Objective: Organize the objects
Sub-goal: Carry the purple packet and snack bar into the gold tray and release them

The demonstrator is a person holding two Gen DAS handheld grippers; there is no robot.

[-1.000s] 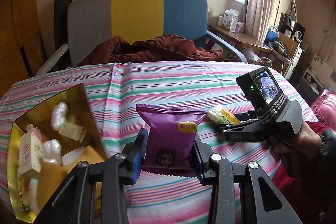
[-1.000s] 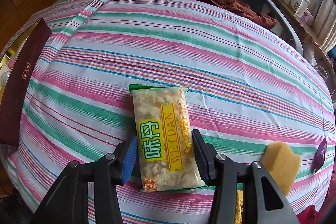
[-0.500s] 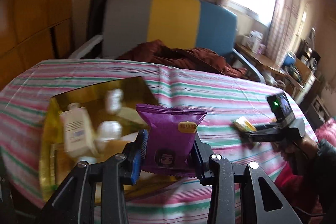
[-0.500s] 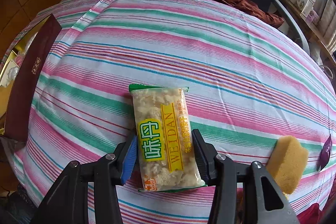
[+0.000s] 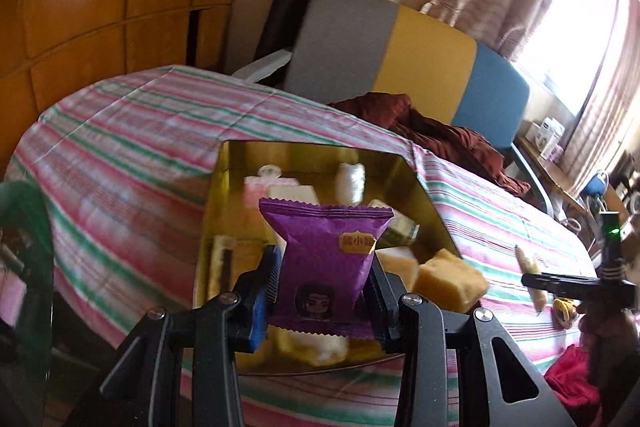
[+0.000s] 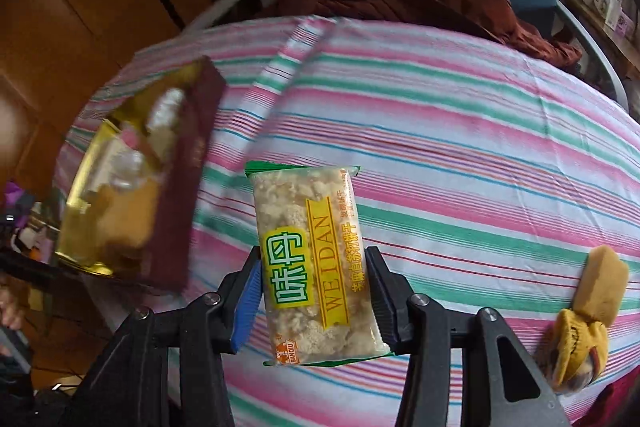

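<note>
Left tool (image 5: 323, 293): fingers closed on the lower half of a purple snack packet (image 5: 325, 263), held upright. Directly beyond and below the fingertips lies the gold-lined box (image 5: 424, 195), open, already holding small wrapped items and a white carton; a yellow sponge block (image 5: 450, 281) sits at the box's edge, just right of the tool.

Right tool (image 6: 314, 297): fingers closed on the sides of a clear biscuit packet (image 6: 310, 259) with green end seals, carried above the striped bench (image 6: 460, 147). The same box, maroon outside (image 6: 184, 195), lies well to that tool's left. A second sponge (image 6: 602, 285) and a yellow item rest on the cloth to its right.

Risks, as judged:
- Purple packet is pinched only near its bottom seal; the slick film could slip or swing on release and land on the box rim or on the sponge at the edge.
- Box looks crowded; a packet dropped flat may sit proud of the contents.
- Squeezing may crumble the biscuit packet's contents.
- Both tools heading for one box could collide.

Writing: biscuit packet reads "WEIDAN", with large green Chinese characters. Purple packet carries a small gold label in Chinese, too small to read, and a cartoon face.
</note>
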